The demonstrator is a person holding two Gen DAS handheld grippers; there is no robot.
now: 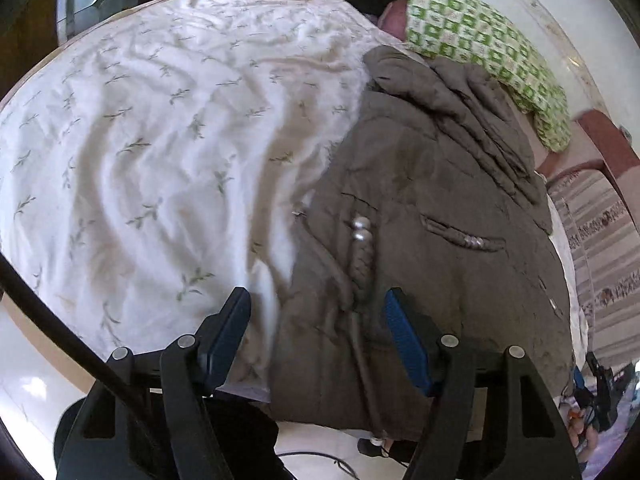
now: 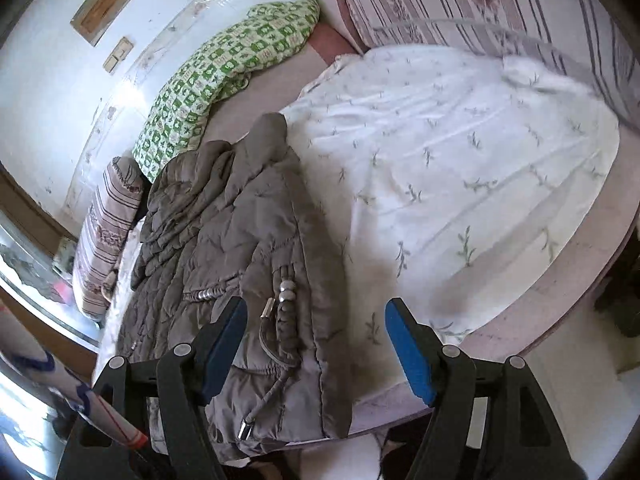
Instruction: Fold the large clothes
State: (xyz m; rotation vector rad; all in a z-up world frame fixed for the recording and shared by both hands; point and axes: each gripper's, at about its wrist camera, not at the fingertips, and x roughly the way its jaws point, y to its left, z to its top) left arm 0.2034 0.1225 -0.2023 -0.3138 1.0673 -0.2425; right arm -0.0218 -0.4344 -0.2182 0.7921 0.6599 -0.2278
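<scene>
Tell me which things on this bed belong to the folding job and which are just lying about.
For the job: grey-brown quilted padded jacket; left gripper; right gripper.
Lying about: white leaf-print sheet; green checked blanket; striped floral pillow.

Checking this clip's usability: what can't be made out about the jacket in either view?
- Jacket hem: both views, cut off by the bed edge and gripper frames.
- Sleeves: bunched folds hide them.
- Left gripper, right gripper: contact with fabric unclear.

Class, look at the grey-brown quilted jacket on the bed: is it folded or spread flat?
Folded roughly. The jacket lies as a narrow, bunched strip with layers doubled over, its drawstring cords on top, on the white sheet.
</scene>
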